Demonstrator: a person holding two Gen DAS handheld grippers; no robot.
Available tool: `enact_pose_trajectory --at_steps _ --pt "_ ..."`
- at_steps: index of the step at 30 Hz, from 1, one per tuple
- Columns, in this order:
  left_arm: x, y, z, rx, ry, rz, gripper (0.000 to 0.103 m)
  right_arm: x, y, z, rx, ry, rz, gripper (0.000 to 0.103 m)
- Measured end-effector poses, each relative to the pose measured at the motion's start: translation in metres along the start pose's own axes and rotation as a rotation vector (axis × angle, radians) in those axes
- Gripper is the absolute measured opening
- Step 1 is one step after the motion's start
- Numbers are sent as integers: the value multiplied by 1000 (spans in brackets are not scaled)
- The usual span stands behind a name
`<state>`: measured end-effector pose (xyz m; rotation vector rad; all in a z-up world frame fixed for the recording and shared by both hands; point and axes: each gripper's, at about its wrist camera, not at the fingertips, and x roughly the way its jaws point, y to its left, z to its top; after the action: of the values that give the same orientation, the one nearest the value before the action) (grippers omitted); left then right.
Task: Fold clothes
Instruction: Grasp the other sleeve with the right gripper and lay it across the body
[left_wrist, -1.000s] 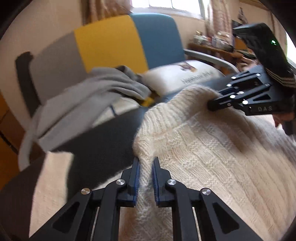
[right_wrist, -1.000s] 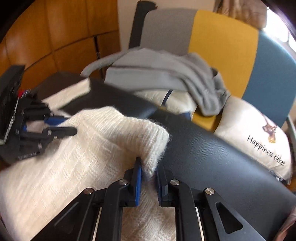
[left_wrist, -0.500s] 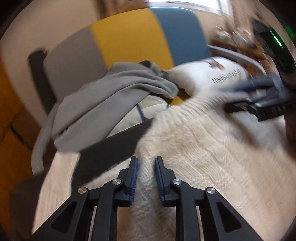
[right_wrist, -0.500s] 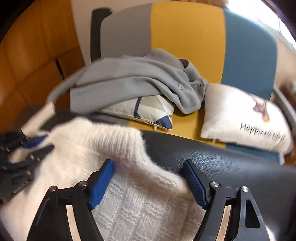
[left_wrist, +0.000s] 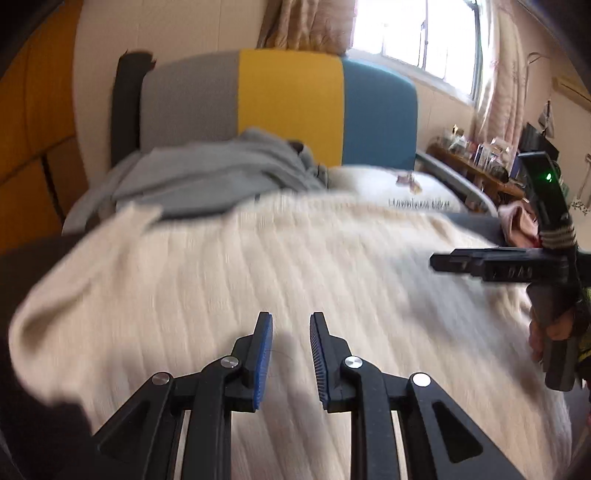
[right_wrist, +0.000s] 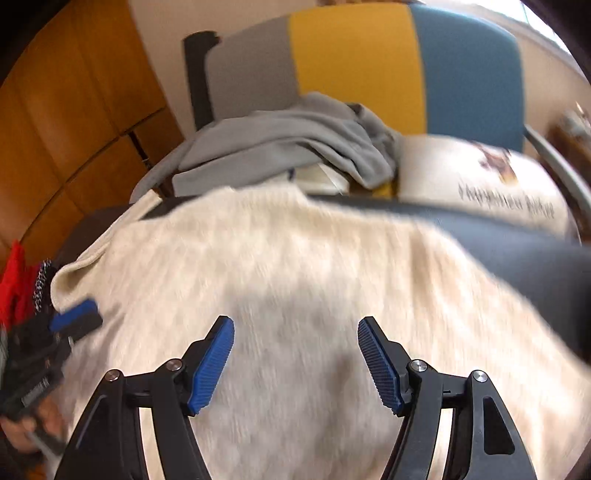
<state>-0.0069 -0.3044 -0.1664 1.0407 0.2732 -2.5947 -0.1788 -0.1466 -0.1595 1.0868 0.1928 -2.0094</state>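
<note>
A cream knitted sweater (left_wrist: 280, 266) lies spread across a dark padded surface (right_wrist: 524, 254), covering most of it; its left part bunches into a rounded fold near the surface's left edge, and its far hem reaches the far edge. The left gripper (left_wrist: 291, 347) hovers over the sweater's near-middle with its jaws a small gap apart, holding nothing. Farther right, the right gripper (right_wrist: 295, 354) hangs above the knit with its jaws spread wide and empty; in the left wrist view it shows side-on over the sweater's right part. Beyond the far edge stands a chair (left_wrist: 288, 107) with a grey, yellow and blue back, carrying a grey garment (right_wrist: 280, 144) on the left and a white printed cushion (right_wrist: 480, 177) on the right.
</note>
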Motion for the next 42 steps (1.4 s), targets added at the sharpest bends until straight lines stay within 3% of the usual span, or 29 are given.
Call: enact_pose_trajectory --at_steps 3,7,15,20,21,23,25,28,33,37,42 --pt "-2 19 -20 -96 56 -5 20 -4 2 -32 1 -33 -23 73" --pt "-5 43 -31 -187 74 -42 23 -12 11 -47 -6 -38 -34 73" --pt "-9 8 -38 -45 58 119 23 -13 10 -46 -3 -37 -24 78" --pt "-8 24 -33 -99 62 60 23 -24 -10 -47 116 -57 111 84" --pt "-8 27 -33 -112 61 46 23 -31 -17 -47 160 -59 125 79" --pt "-8 28 -32 -112 60 43 23 -60 -35 -53 257 -130 142 70" --pt "-7 24 -32 -94 60 62 24 -103 -62 -75 367 -264 172 70" --pt "-7 19 -32 -75 58 85 24 -172 -104 -116 494 -427 95 70" --pt "-8 20 -33 -80 56 81 24 -274 -184 -187 724 -610 -165 70" --pt "-8 18 -33 -75 56 87 24 -304 -229 -216 850 -643 -291 67" --pt "-8 18 -33 -73 56 90 25 -305 -253 -220 904 -680 -316 53"
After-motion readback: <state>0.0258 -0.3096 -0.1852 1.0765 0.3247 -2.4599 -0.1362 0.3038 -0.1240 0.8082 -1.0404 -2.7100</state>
